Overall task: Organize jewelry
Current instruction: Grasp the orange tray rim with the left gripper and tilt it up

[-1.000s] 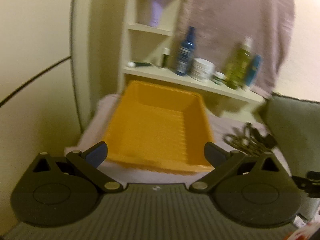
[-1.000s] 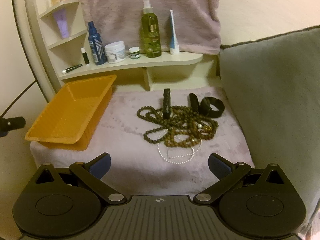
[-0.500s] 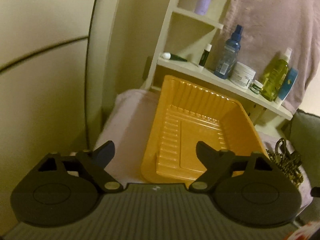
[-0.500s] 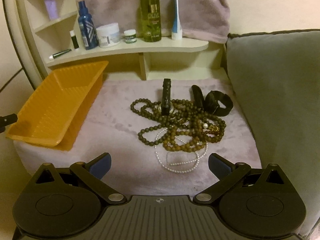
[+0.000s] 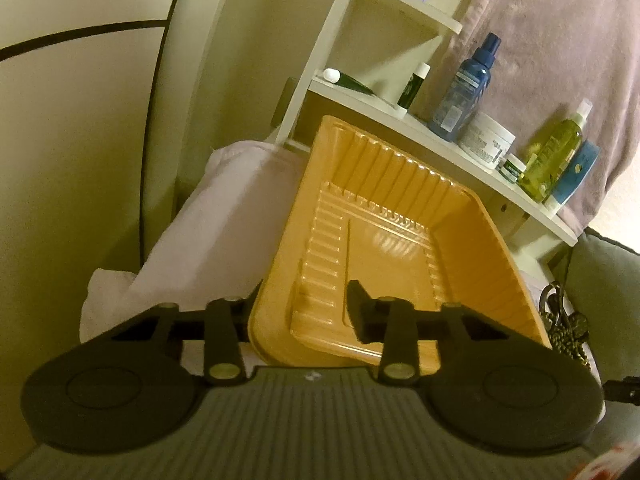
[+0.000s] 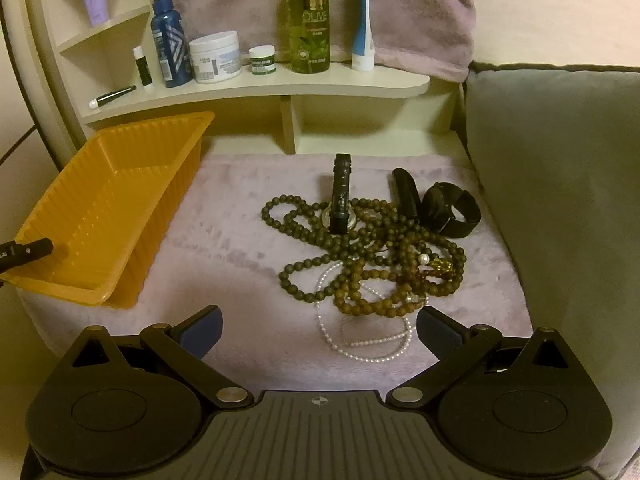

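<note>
An empty orange plastic tray (image 5: 384, 168) sits on a pale plush cloth (image 6: 224, 248). My left gripper (image 5: 300, 308) straddles the tray's near left wall: one finger (image 5: 358, 312) is inside the tray and the other is hidden behind the rim. Its jaws are closing with the wall between them. The tip of that gripper also shows at the tray (image 6: 120, 200) corner. A tangle of brown bead necklaces (image 6: 380, 264), a pearl strand (image 6: 368, 348), a black strap (image 6: 342, 196) and a black wristband (image 6: 452, 210) lie on the cloth. My right gripper (image 6: 320, 328) hovers open just before the pearls.
A white shelf (image 6: 260, 88) behind holds a blue bottle (image 6: 168, 48), a white jar (image 6: 216, 56), a green bottle (image 6: 310, 16) and a tube (image 6: 364, 20). A grey cushion (image 6: 560, 184) walls the right side. A towel (image 6: 400, 0) hangs behind the shelf.
My left gripper dropped toward the tray's near left corner and its jaws narrowed around the wall. My right gripper came lower and closer to the jewelry, staying open.
</note>
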